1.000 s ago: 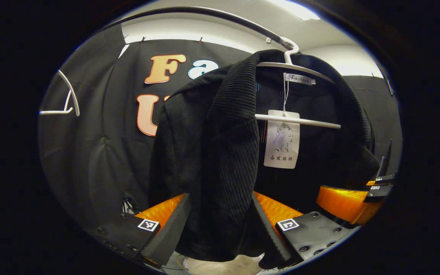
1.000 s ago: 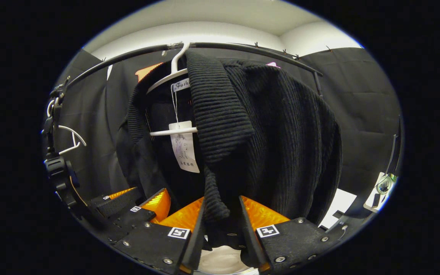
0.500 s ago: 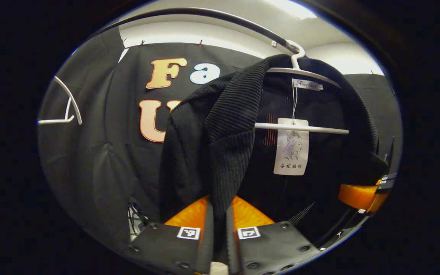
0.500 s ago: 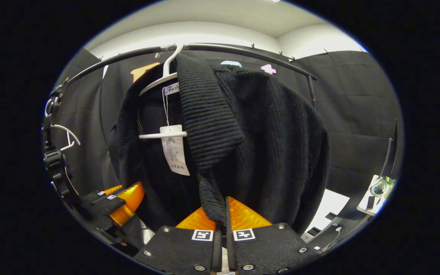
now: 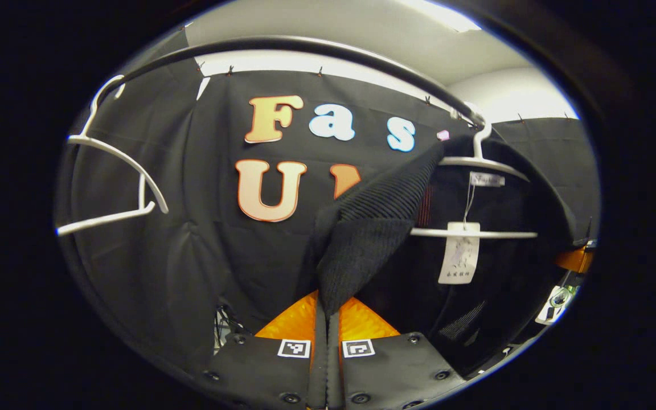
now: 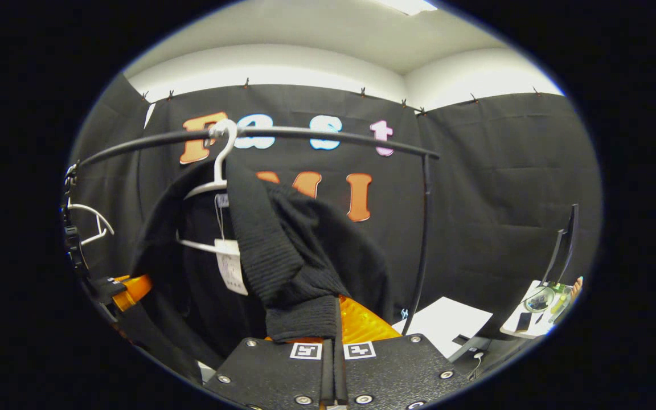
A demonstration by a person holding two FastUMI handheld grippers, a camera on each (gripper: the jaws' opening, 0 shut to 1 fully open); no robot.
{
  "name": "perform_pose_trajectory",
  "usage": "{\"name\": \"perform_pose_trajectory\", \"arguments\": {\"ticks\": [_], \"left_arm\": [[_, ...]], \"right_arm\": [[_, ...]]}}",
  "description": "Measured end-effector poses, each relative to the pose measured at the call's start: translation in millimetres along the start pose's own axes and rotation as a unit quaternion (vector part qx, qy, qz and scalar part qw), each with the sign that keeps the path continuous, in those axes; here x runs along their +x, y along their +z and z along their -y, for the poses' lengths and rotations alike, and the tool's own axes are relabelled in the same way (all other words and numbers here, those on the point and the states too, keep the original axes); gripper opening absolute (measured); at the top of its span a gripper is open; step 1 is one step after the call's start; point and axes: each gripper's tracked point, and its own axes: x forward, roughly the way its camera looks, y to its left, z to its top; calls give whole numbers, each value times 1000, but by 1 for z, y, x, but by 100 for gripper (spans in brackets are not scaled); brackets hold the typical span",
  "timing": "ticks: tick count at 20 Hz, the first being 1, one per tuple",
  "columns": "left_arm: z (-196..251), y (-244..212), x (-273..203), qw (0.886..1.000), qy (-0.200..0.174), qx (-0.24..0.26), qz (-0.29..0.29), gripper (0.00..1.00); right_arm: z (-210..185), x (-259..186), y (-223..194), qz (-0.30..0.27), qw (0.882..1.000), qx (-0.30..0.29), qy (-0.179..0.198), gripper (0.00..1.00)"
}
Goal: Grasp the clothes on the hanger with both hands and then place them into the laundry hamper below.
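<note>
We are pinching the black cardigan (image 5: 362, 250) with both tools — left gripper (image 5: 326, 324) and right gripper (image 6: 335, 336) each pressing its ribbed edge — off the white hanger (image 6: 214, 171).

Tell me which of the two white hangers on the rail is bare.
The white hanger farther along the rail is bare. The other hanger carries the black cardigan and its paper tag.

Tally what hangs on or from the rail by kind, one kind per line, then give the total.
White hangers: 2, an empty hanger and a loaded hanger
Black knitted garments: 1, the cardigan
Paper tags: 1, the tag
Total: 4
</note>
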Motion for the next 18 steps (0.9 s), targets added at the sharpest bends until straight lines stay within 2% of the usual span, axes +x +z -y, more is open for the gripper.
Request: {"name": "perform_pose_trajectory", "arguments": {"ticks": [1,2,3,6,7,8,9,13,14,15,17,18], "left_arm": [[-9,14,-7,1000,5,2,9,7],[-17,27,-12,1000,11,3,17,7],[-24,39,-13,1000,16,4,25,7],[-39,76,-17,998,35,24,52,7],[-40,84,-18,997,36,29,57,7],[-41,90,-18,997,37,31,60,7],[-43,95,-17,997,38,34,63,10],[-52,112,-7,995,45,42,72,7],[-54,111,-2,996,46,41,69,7],[-55,111,1,996,47,41,68,7],[-54,112,3,996,45,46,68,9],[-54,112,4,995,45,51,68,9]], "right_arm": [[7,-2,12,9,1000,-3,-3,0],[13,-4,23,18,1000,-6,-5,5],[19,-5,35,29,999,-11,-6,0],[41,1,63,50,998,-30,-20,0],[47,2,72,54,998,-31,-22,5],[53,2,81,58,997,-34,-25,0],[59,3,89,63,997,-40,-29,0],[85,14,121,81,994,-62,-36,0],[87,20,123,80,995,-60,-29,5],[91,27,125,76,995,-58,-26,0],[103,44,129,73,994,-77,-28,0],[108,51,133,75,992,-94,-29,5]]}}
